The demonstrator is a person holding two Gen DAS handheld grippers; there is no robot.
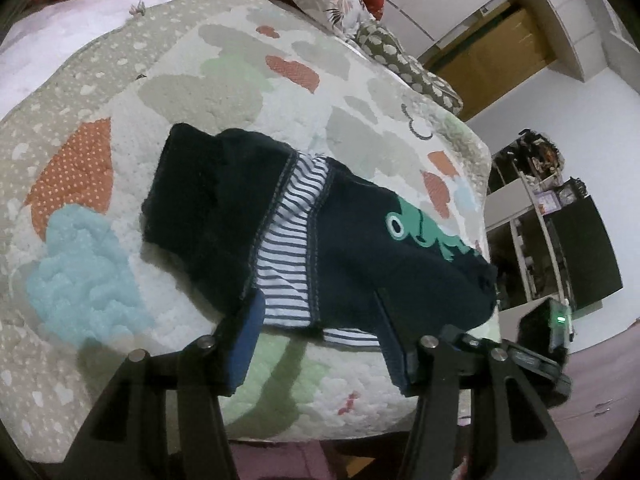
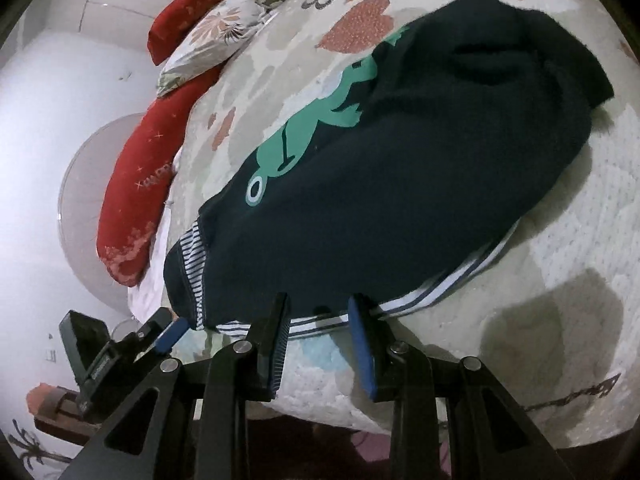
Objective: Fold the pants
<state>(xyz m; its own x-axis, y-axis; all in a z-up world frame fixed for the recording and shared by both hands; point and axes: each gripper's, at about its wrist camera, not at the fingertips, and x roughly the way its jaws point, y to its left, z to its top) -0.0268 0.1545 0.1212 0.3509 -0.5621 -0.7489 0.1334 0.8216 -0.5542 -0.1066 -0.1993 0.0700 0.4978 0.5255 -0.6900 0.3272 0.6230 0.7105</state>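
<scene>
So the dark navy pants (image 1: 312,236) are laid out on the bed's patterned quilt (image 1: 240,92), close to the near edge, with the striped lining (image 1: 288,248) showing where the waist is turned back and a green dino print (image 1: 424,228) on one side. Looks like they're already doubled over once, though that's a guess from how the layers sit.

The step in hand seems to be getting hold of the near edge for the next fold. To do it well, both layers should be pinched together at the striped hem, not just the top one, otherwise the lining gets left behind and the fold goes crooked. The two grips should be kept level so the edge is carried over straight, and the fabric should be lifted only a little so the far part isn't dragged across the quilt.

The left gripper (image 1: 320,316) is spread wide, with its blue-padded fingers (image 1: 248,340) set either side of the striped edge; the tips appear to be touching or just under the cloth, but nothing is clamped. The right gripper (image 2: 320,316) is opened less far, its tips right at the white-and-navy hem (image 2: 400,306), and nothing is pinched there either as far as can be told. Pillows (image 2: 136,184) are piled well apart, at the bed's far end.
</scene>
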